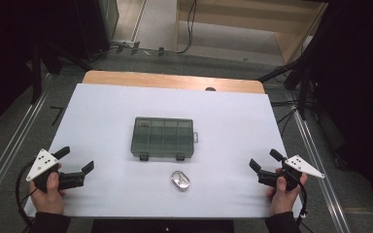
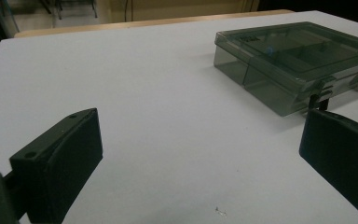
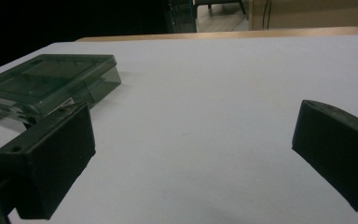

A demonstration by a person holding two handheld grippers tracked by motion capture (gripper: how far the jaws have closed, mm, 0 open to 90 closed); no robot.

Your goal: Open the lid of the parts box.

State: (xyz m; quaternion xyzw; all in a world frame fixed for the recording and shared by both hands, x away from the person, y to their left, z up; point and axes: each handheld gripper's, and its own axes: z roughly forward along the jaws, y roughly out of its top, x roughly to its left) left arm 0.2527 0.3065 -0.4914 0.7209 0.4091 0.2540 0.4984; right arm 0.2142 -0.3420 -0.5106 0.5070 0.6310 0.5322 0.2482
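Observation:
A closed, see-through grey-green compartment box point(image 1: 164, 138) lies in the middle of the white table, with two dark latches on its near side. A small oval silver tin point(image 1: 180, 180) lies just in front of it. My left gripper point(image 1: 76, 159) rests at the near left, held by a hand, open with nothing between the jaws. My right gripper point(image 1: 264, 159) rests at the near right, also open and holding nothing. The left gripper view has the box point(image 2: 298, 60) ahead to the right of the open gripper point(image 2: 199, 130). In the right gripper view the box point(image 3: 51, 79) sits ahead to the left of the open gripper point(image 3: 195, 123).
A white sheet point(image 1: 126, 107) covers the table, and a strip of wooden edge point(image 1: 170, 80) shows at the far side. Cables and dark stands stand on the floor beyond and to both sides. Bare white surface lies between each gripper and the box.

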